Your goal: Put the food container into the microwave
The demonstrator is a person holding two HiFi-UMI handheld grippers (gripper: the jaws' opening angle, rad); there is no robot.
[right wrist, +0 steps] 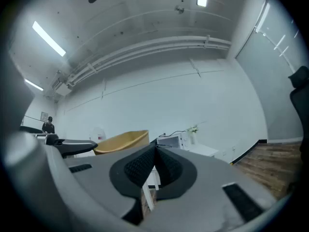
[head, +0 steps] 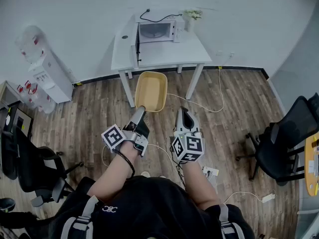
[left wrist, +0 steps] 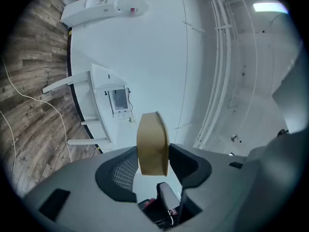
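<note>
A tan food container (head: pixel 150 90) hangs in the air in front of me, gripped at its near rim by my left gripper (head: pixel 140 114), which is shut on it. In the left gripper view the container (left wrist: pixel 152 144) stands edge-on between the jaws. My right gripper (head: pixel 185 117) is beside it to the right, shut and empty, its pads (right wrist: pixel 153 164) pressed together. The container (right wrist: pixel 121 141) also shows at the left of the right gripper view. The microwave (head: pixel 155 32) sits on the white table (head: pixel 194 51) ahead with its door (head: pixel 136 48) swung open to the left.
A small plant (head: pixel 192 17) stands right of the microwave. Cables (head: pixel 199 103) trail over the wooden floor. Black office chairs (head: pixel 281 146) stand at right and left (head: pixel 25 158). A water dispenser (head: pixel 42 66) stands against the wall at left.
</note>
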